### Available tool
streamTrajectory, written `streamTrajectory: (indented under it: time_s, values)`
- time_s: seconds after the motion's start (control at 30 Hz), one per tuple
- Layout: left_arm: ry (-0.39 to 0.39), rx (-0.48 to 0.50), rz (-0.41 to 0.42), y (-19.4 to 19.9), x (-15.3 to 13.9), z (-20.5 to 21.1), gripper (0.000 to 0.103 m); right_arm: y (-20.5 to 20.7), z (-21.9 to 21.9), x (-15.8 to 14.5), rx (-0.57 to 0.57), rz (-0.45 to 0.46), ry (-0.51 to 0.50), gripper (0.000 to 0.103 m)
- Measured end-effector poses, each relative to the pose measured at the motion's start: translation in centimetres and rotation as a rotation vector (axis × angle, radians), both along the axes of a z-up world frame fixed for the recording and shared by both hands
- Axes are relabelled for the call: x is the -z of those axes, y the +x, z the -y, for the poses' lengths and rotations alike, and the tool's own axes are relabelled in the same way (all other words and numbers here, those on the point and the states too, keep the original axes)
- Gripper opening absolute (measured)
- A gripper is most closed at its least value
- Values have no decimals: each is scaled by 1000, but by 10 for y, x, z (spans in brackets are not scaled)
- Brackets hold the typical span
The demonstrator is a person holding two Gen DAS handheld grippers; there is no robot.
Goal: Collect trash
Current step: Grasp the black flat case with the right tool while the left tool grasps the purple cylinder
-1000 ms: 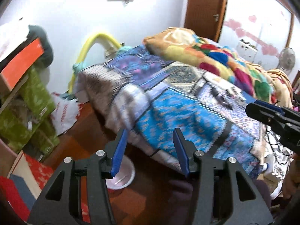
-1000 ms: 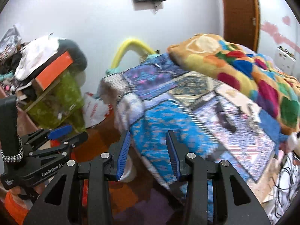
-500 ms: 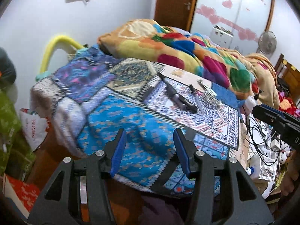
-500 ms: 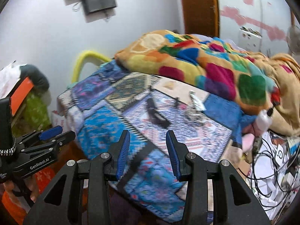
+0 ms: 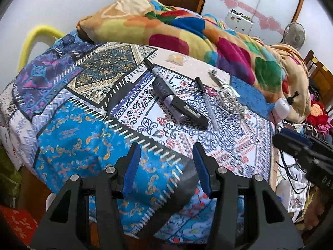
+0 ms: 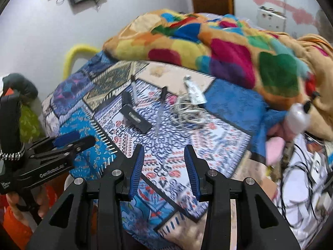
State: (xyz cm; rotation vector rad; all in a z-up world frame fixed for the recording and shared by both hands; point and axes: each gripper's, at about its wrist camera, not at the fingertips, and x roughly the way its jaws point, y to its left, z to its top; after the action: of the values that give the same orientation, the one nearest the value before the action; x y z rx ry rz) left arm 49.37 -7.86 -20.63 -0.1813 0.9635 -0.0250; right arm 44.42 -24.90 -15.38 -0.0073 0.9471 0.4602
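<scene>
Small items lie on the patterned bedspread (image 5: 83, 137): a black marker (image 5: 154, 68), a dark stapler-like object (image 5: 181, 106) (image 6: 135, 116), a thin pen (image 5: 206, 102) (image 6: 160, 108), a small tube (image 6: 193, 87), a tangle of white cord (image 5: 229, 100) (image 6: 189, 110) and a crumpled yellowish wrapper (image 5: 177, 58). My left gripper (image 5: 165, 158) is open and empty, held above the bed's near corner. My right gripper (image 6: 163, 160) is open and empty, held above the bed's near side. Each gripper shows in the other's view (image 6: 60, 145) (image 5: 301, 148).
A multicoloured blanket (image 5: 187, 31) is heaped at the far side of the bed. Cables and white items (image 6: 308, 170) crowd the right of the bed. A yellow padded rail (image 5: 35, 39) curves at the bed's left end. A fan (image 5: 294, 34) stands by the wardrobe.
Both grippers have swung to the right and up from the bed's left end and the floor, so the items on the bedspread now lie ahead of them. Both stayed open.
</scene>
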Motion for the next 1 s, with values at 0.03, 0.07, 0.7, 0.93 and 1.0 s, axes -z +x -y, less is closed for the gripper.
streamTrajectory:
  time_s: [0.03,0.07,0.7,0.93,1.0]
  values:
    - [4,0,-1,4,3,-1,51,4,-5,4,-18,-3,-5,36]
    - [9,0,0,6,5,-2,51,8,-11,8,-39,-6,-8,36]
    - [15,-27,-16,28,34,-39,51,79,-95,63,-312,-56,-98,36]
    - [2,-20,-21,34,32,-35,51,65,-90,59,-294,2,-87,22]
    - [-11,-27,-24,38,30,-34,51,63,-86,54,-267,28,-79,22]
